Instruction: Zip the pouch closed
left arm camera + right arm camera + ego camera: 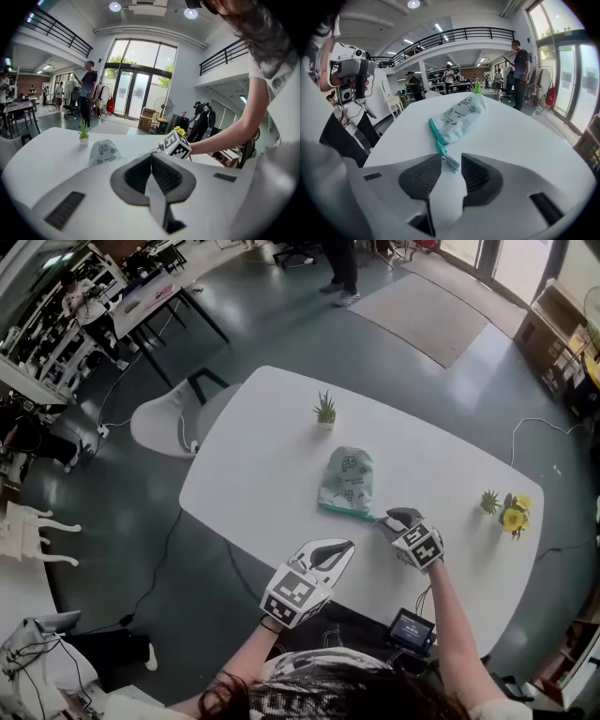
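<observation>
A pale green printed pouch (347,479) lies flat on the white table (253,465), its teal zipper edge (345,511) facing me. My right gripper (394,518) stands open at the zipper's right end. In the right gripper view the pouch (459,117) lies just ahead, and the zipper's teal tail (451,161) sits in the gap between the jaws of the right gripper (451,163), which are apart from it. My left gripper (345,546) is shut and holds nothing, near the table's front edge, short of the pouch (104,152). The left gripper (151,157) sees the right one's marker cube (176,144).
A small green potted plant (324,411) stands behind the pouch. Yellow flowers (512,513) sit at the table's right end. A white chair (164,423) is off the left edge. A small screen device (411,629) hangs below the near edge. A person (339,268) stands far back.
</observation>
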Demonstrator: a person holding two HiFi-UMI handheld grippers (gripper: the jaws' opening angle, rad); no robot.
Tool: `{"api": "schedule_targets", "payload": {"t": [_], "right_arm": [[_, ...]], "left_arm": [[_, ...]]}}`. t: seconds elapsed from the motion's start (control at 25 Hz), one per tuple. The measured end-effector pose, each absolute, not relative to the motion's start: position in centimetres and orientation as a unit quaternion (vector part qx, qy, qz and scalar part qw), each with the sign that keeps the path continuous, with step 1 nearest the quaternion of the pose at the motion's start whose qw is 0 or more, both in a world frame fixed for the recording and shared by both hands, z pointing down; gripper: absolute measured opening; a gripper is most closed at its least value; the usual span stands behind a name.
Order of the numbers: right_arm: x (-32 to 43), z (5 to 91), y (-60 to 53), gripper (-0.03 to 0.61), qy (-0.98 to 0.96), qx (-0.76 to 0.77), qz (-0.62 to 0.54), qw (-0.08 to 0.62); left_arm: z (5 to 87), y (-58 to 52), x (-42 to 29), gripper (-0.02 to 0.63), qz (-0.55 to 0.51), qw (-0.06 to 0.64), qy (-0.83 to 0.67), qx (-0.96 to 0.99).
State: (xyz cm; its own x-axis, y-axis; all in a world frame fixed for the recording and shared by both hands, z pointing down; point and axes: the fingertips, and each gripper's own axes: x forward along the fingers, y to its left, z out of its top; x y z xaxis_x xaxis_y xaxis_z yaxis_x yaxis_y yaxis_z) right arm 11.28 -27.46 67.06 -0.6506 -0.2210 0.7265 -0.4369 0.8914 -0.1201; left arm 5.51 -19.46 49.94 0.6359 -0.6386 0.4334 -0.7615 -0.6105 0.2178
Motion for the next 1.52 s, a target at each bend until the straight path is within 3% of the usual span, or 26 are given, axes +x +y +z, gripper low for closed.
{"api": "schedule_targets", "payload": {"t": [0.12,0.2,0.24,0.64,1.2,1.28,1.4,1.52], "right_arm": [[10.9,67.7,-27.0,0.12,-0.895,0.157,0.152,0.389],[10.9,67.8,-26.9,0.036,-0.895,0.157,0.153,0.389],[11.0,67.8,-26.8,0.026,-0.895,0.162,0.155,0.386],[8.7,64.0,-25.2,0.012,-0.894,0.226,0.227,0.311],[2.8,59.7,-21.9,0.011,-0.883,0.288,0.264,0.26],[2.2,59.5,-21.5,0.011,-0.881,0.296,0.267,0.255],[1.3,59.3,-20.9,0.011,-0.878,0.306,0.269,0.251],[0.8,59.1,-20.7,0.011,-0.875,0.315,0.271,0.248]], "left_arm": [[50.4,-19.4,5.5,0.014,0.165,0.199,-0.399,0.88],[50.7,-19.4,5.6,0.014,0.173,0.197,-0.398,0.879],[50.9,-19.4,5.6,0.014,0.176,0.196,-0.396,0.879],[52.5,-19.6,3.3,0.014,0.193,0.203,-0.369,0.886],[57.3,-19.9,-2.0,0.019,0.236,0.218,-0.301,0.898],[58.0,-19.9,-2.4,0.037,0.239,0.224,-0.289,0.9],[58.8,-19.9,-2.4,0.121,0.247,0.227,-0.268,0.903],[59.4,-20.0,-2.3,0.121,0.254,0.227,-0.25,0.906]]}}
